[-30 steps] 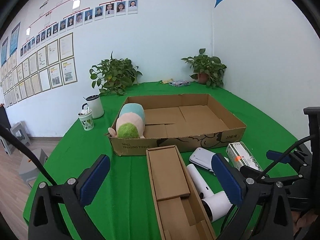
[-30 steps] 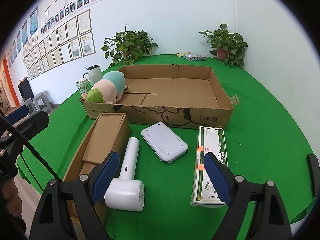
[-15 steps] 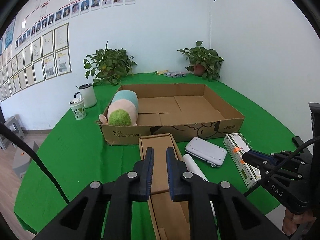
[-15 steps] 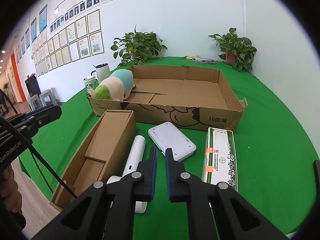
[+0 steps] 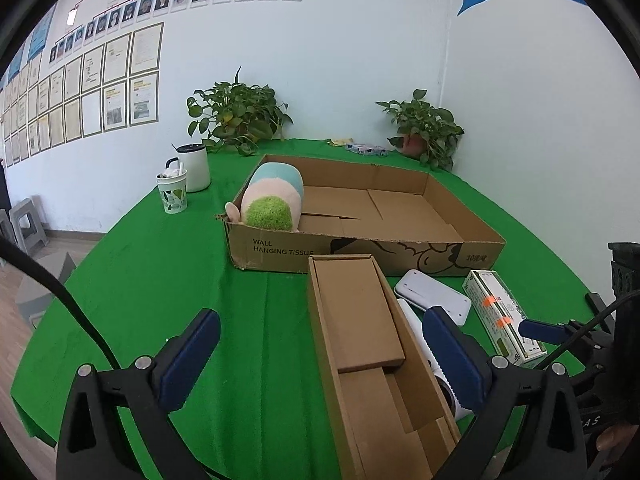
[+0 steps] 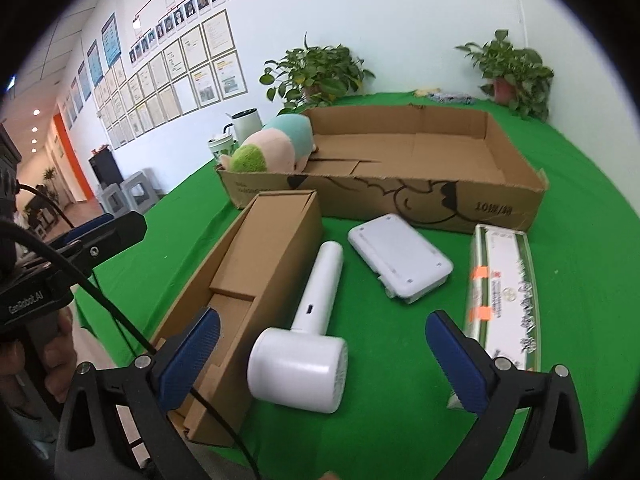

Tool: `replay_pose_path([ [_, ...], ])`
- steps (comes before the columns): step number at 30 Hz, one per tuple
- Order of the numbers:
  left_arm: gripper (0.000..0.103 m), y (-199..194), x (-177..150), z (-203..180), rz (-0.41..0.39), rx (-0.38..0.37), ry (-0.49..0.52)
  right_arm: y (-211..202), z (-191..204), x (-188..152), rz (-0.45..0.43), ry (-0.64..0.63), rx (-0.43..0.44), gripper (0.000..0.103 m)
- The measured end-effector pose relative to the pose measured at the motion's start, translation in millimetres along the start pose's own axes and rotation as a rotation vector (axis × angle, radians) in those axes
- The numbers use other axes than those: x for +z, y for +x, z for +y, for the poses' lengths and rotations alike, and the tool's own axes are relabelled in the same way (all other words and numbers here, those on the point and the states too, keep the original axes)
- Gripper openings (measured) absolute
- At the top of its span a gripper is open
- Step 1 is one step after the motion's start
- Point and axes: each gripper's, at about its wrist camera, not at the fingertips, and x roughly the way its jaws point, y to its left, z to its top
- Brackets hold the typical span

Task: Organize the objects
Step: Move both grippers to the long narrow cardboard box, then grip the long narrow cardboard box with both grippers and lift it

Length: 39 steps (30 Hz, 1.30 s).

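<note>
Between our right gripper's (image 6: 322, 356) wide jaws lies the dryer (image 6: 304, 344), handle pointing away; left gripper (image 5: 320, 360) gapes too.

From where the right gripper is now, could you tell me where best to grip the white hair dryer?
Probably the handle of the hair dryer, from above, fingers either side. It lies flat on the table; the head looks bulkier. The right gripper is open.

Green table (image 5: 168, 280): big carton (image 5: 360, 254), narrow box (image 5: 360, 344), dryer (image 6: 308, 332), mug (image 5: 172, 196).
</note>
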Motion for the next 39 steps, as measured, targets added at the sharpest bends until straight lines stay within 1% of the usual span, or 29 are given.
replay_pose_path([
  [2, 0.102, 1.6, -2.6, 3.8, 0.011, -0.005, 0.005, -1.4, 2.2, -2.3, 0.017, -0.005, 0.045, 0.102],
  [4, 0.102, 2.9, -4.7, 5.5, 0.025, -0.013, 0.012, -7.2, 6.7, -5.2, 0.021, -0.023, 0.110, 0.102],
  [6, 0.102, 4.8, -6.8, 7.4, 0.048, -0.031, 0.015, -13.6, 12.4, -6.5, 0.045, -0.027, 0.209, 0.102],
  [8, 0.102, 3.8, -4.8, 11.9, 0.071, -0.049, 0.021, -18.1, 19.9, -6.4, 0.079, -0.016, 0.338, 0.102],
  [9, 0.102, 1.2, -1.5, 14.1, 0.075, -0.053, 0.024, -20.4, 24.9, -6.2, 0.088, -0.017, 0.387, 0.102],
  [11, 0.102, -9.4, 9.2, 26.9, 0.071, -0.050, 0.006, -19.9, 34.8, -5.1, 0.110, -0.026, 0.443, 0.102],
  [12, 0.102, -15.7, 16.1, 36.3, 0.068, -0.050, -0.016, -17.7, 38.2, -4.9, 0.119, -0.029, 0.458, 0.102],
  [13, 0.102, -20.2, 22.7, 43.7, 0.071, -0.043, -0.038, -12.2, 41.9, -4.9, 0.135, -0.033, 0.455, 0.102],
  [14, 0.102, -22.1, 28.4, 48.9, 0.080, -0.032, -0.047, -5.2, 43.2, -5.1, 0.154, -0.037, 0.424, 0.102],
  [16, 0.102, -17.5, 31.5, 51.8, 0.108, -0.002, -0.038, 13.8, 46.9, -6.7, 0.193, -0.050, 0.312, 0.102],
  [17, 0.102, -9.7, 27.5, 49.7, 0.141, 0.005, -0.024, 22.5, 48.0, -7.7, 0.205, -0.053, 0.260, 0.103],
  [18, 0.101, -1.7, 21.9, 47.3, 0.174, -0.009, -0.015, 21.8, 52.2, -6.5, 0.163, -0.075, 0.223, 0.103],
  [20, 0.101, 18.9, 6.3, 43.0, 0.245, -0.068, -0.027, 24.9, 59.6, -4.7, 0.167, -0.103, 0.186, 0.103],
  [22, 0.092, 36.4, -7.3, 38.9, 0.303, -0.113, -0.044, 27.5, 67.0, -4.5, 0.166, -0.138, 0.124, 0.102],
  [24, 0.088, 48.9, -16.2, 37.5, 0.326, -0.147, -0.051, 28.1, 72.0, -6.5, 0.161, -0.181, 0.053, 0.102],
  [26, 0.085, 56.6, -20.9, 40.8, 0.339, -0.193, -0.073, 27.4, 69.7, -9.6, 0.163, -0.203, 0.016, 0.102],
  [27, 0.078, 59.8, -23.6, 41.6, 0.348, -0.213, -0.084, 25.8, 67.2, -11.3, 0.162, -0.204, -0.003, 0.099],
  [28, 0.073, 62.8, -23.9, 41.6, 0.358, -0.226, -0.086, 23.5, 63.5, -11.5, 0.150, -0.207, -0.012, 0.092],
  [29, 0.071, 64.7, -24.2, 40.9, 0.364, -0.228, -0.083, 22.5, 60.0, -11.8, 0.145, -0.203, -0.001, 0.089],
  [30, 0.066, 67.2, -26.3, 39.4, 0.368, -0.229, -0.077, 17.8, 58.4, -11.3, 0.137, -0.190, 0.036, 0.087],
  [31, 0.058, 69.1, -28.5, 37.6, 0.373, -0.237, -0.072, 16.4, 57.7, -10.8, 0.131, -0.178, 0.083, 0.087],
  [32, 0.054, 70.6, -30.3, 36.3, 0.379, -0.249, -0.069, 12.6, 58.2, -10.1, 0.125, -0.166, 0.136, 0.087],
  [33, 0.046, 72.1, -33.8, 34.0, 0.383, -0.252, -0.069, 10.9, 59.7, -9.5, 0.125, -0.158, 0.174, 0.087],
  [34, 0.036, 75.2, -37.2, 32.3, 0.388, -0.243, -0.061, 15.1, 62.3, -8.5, 0.136, -0.159, 0.190, 0.087],
  [35, 0.035, 75.9, -37.9, 31.8, 0.389, -0.250, -0.061, 20.1, 65.7, -8.2, 0.146, -0.158, 0.192, 0.087],
  [36, 0.027, 75.4, -37.7, 31.0, 0.384, -0.265, -0.071, 23.5, 67.6, -8.6, 0.155, -0.156, 0.182, 0.087],
  [37, 0.017, 75.0, -38.1, 30.0, 0.386, -0.278, -0.073, 23.4, 71.1, -8.9, 0.145, -0.168, 0.175, 0.086],
  [39, 0.013, 71.5, -38.4, 28.4, 0.374, -0.248, -0.058, 25.7, 75.7, -8.0, 0.144, -0.177, 0.181, 0.086],
])
